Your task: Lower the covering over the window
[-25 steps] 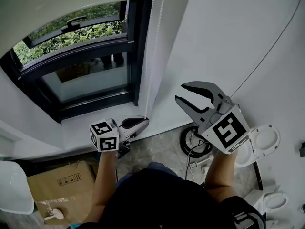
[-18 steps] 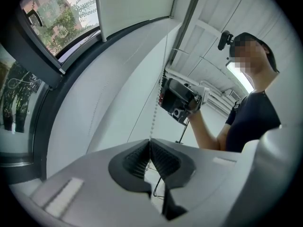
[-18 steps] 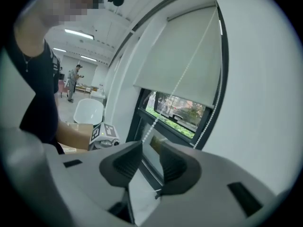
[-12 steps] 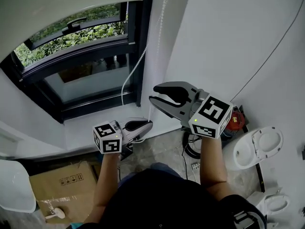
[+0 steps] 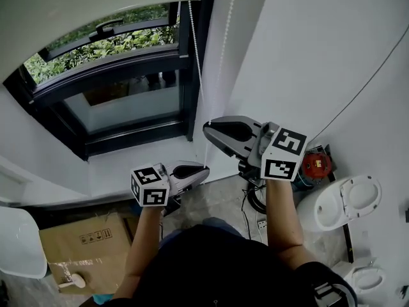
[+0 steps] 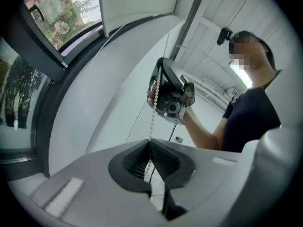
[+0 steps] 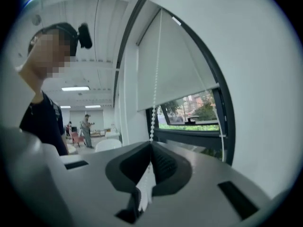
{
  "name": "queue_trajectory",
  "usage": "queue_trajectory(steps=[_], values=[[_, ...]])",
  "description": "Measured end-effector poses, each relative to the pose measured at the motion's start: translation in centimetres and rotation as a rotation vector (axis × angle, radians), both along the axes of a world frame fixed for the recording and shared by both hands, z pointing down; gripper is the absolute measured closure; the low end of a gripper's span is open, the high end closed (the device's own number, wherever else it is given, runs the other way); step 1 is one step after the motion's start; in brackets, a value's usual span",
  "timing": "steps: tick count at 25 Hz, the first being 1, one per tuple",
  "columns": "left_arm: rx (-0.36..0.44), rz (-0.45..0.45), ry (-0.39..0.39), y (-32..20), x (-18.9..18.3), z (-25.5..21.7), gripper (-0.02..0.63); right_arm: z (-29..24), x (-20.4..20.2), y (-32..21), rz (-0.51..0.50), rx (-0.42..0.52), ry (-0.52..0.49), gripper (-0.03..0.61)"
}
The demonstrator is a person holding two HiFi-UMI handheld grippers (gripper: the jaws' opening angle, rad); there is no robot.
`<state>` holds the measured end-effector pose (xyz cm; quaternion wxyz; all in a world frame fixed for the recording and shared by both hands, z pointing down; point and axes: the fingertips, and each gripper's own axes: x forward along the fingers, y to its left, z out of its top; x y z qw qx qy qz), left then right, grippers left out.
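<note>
A white roller blind (image 5: pixel 83 8) covers the top of the dark-framed window (image 5: pixel 121 101); its lower part shows glass and greenery. The white bead chain (image 5: pixel 197 56) hangs by the frame's right side. In the head view my right gripper (image 5: pixel 208 130) is shut on the chain, and my left gripper (image 5: pixel 206 169) is shut on it just below. In the left gripper view the chain (image 6: pixel 152 122) rises from my shut left gripper (image 6: pixel 150 148) to the right gripper (image 6: pixel 165 96). In the right gripper view the chain (image 7: pixel 154 103) climbs from the shut right gripper (image 7: pixel 151 144) towards the blind (image 7: pixel 180 70).
A white sill (image 5: pixel 128 162) runs under the window. On the floor are a cardboard box (image 5: pixel 83 245), a white chair (image 5: pixel 19 251), a cable coil (image 5: pixel 255 200), a red object (image 5: pixel 314 165) and a toilet (image 5: pixel 345 200). A white wall (image 5: pixel 319 43) fills the right.
My right gripper has swung left and down from the wall to the chain and gone from open to shut on it. The chain, briefly slack and curved, now hangs straight. The left gripper barely moved.
</note>
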<state>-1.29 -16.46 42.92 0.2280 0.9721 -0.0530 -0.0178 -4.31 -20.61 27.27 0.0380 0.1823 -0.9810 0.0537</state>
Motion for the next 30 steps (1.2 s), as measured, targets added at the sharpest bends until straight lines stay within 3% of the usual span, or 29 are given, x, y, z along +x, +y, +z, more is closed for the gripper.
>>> queue_trajectory(steps=[2,5,6,9,14,17,19,21,24,30], values=[[-0.021,0.019,0.002,0.8,0.1,1.8,0.598,2.1,-0.1,0.3,0.01,-0.006,0.065,0.566],[-0.132,-0.001,0.187,0.8,-1.0,2.3,0.598,2.6,-0.2,0.9,0.001,-0.04,-0.014,0.565],[-0.153,-0.012,0.203,0.8,-1.3,2.7,0.598,3.0,-0.2,0.9,0.007,-0.044,-0.012,0.566],[-0.126,0.001,0.119,1.5,-1.4,5.0,0.598,5.6,-0.3,0.8,0.029,-0.052,0.067,0.566],[-0.212,-0.019,0.223,2.0,-1.6,5.6,0.598,6.3,-0.3,1.5,0.04,-0.082,0.004,0.566],[-0.177,0.001,0.165,2.6,-0.7,6.7,0.598,7.7,-0.2,1.5,0.057,-0.076,0.067,0.566],[-0.17,0.004,0.155,2.7,-0.5,7.3,0.598,8.3,0.2,1.5,0.068,-0.083,0.058,0.566],[-0.192,-0.007,0.169,2.6,-0.7,7.7,0.598,8.7,0.4,1.4,0.065,-0.089,0.058,0.566],[-0.218,-0.036,0.121,2.8,-0.9,8.7,0.598,10.1,0.4,1.4,0.052,-0.099,0.114,0.566],[-0.247,-0.088,0.104,3.1,-0.3,8.9,0.598,10.5,1.3,1.3,0.042,-0.138,0.082,0.566]])
